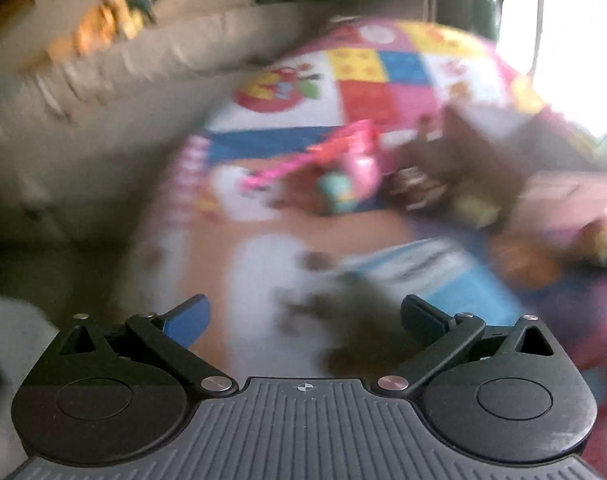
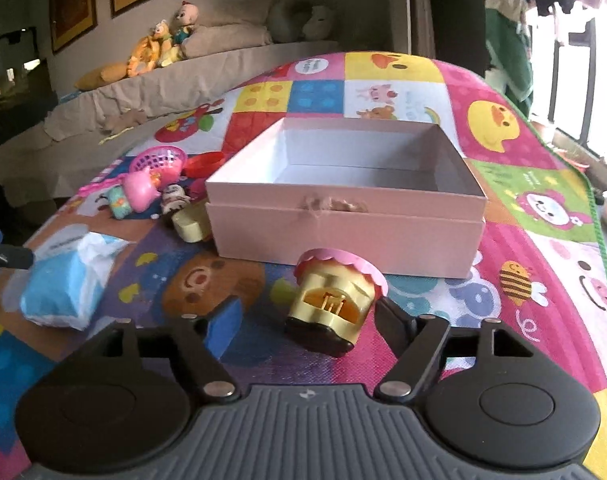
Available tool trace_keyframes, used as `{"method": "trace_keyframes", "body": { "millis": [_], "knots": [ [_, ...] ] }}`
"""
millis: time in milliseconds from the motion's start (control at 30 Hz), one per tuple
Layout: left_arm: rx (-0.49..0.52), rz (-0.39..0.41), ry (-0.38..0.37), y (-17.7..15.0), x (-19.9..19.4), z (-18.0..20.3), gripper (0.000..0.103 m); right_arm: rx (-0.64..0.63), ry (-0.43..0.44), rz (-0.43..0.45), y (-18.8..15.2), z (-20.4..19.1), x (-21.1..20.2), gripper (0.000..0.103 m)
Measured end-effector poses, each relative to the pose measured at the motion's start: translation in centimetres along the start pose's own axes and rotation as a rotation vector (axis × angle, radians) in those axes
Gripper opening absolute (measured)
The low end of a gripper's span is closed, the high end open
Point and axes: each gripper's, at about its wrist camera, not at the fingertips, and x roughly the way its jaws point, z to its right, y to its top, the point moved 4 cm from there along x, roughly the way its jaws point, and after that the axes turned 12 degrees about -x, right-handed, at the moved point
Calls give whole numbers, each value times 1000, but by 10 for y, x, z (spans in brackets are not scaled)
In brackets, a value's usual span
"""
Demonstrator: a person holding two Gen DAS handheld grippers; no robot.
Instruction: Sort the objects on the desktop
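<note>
In the right wrist view a yellow toy house with a pink roof (image 2: 335, 300) lies tilted on the colourful play mat (image 2: 543, 240). It sits between the fingers of my right gripper (image 2: 305, 314), which is open; the blue left pad stands clear of it. Behind it is an empty pink box (image 2: 343, 232). A blue and white tissue pack (image 2: 63, 288) lies to the left. The left wrist view is badly blurred. My left gripper (image 1: 303, 308) is open above the mat with nothing sharp between its fingers, and the tissue pack (image 1: 407, 268) is just ahead.
A heap of small toys (image 2: 143, 192), a pink basket (image 2: 159, 160) and a red lid (image 2: 203, 162) lie left of the box, with a cream piece (image 2: 189, 222) against its corner. A beige sofa with plush toys (image 2: 163, 44) runs behind the mat. A black tip (image 2: 7, 258) pokes in at the left edge.
</note>
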Motion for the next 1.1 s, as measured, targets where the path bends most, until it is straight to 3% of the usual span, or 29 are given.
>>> {"method": "trace_keyframes", "body": {
  "millis": [100,333,667,733,867,1033,1067,1100],
  "knots": [
    [-61,-60,-87,-3,8,19,103,0,1,1,-2,0,1,76],
    [-49,-122,-60,-14,50,65,103,32,4,-3,-4,4,1,79],
    [247,-57,36,-34,36,54,103,60,6,-23,-6,6,4,82],
    [247,-56,21,-33,33,45,103,62,7,-20,-6,7,4,82],
    [188,-38,-77,-23,31,49,103,71,5,-19,-6,8,4,83],
    [220,-12,-64,-18,44,65,102,90,-28,-42,-2,13,5,83],
    [225,-13,-57,-18,47,66,97,104,-28,-57,-1,16,7,82],
    [227,-19,-49,-18,48,66,82,119,-24,-73,0,19,8,82]
  ]
}}
